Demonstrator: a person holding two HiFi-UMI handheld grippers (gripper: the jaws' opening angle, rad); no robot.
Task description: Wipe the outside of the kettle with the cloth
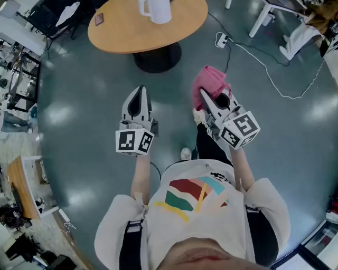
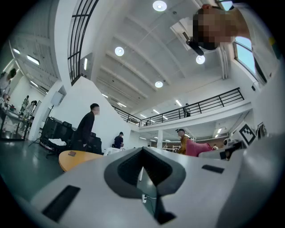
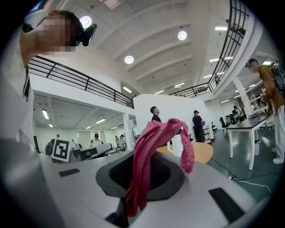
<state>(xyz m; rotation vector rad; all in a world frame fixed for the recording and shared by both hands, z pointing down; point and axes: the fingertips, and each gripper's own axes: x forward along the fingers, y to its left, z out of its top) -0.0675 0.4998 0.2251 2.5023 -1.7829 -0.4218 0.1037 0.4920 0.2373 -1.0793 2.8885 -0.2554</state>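
While the right gripper [image 1: 205, 96] pinches the limp pink cloth [image 1: 210, 80], the left gripper [image 1: 139, 93], closed and empty, could steady the far, probably slick white kettle [image 1: 158, 11] by its handle.

text: none legible | labels: none legible | numbers: none legible

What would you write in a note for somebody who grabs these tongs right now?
Left tongs: shut, nothing in them.
Right tongs: shut on the pink cloth, which sticks out past the tips.
Kettle: white, standing on the round wooden table ahead, well clear of both tongs.
Done: the cloth is picked up.
Left: step to the table, bring the cloth to the kettle and wipe its outside. The left tongs could probably steady the kettle meanwhile.
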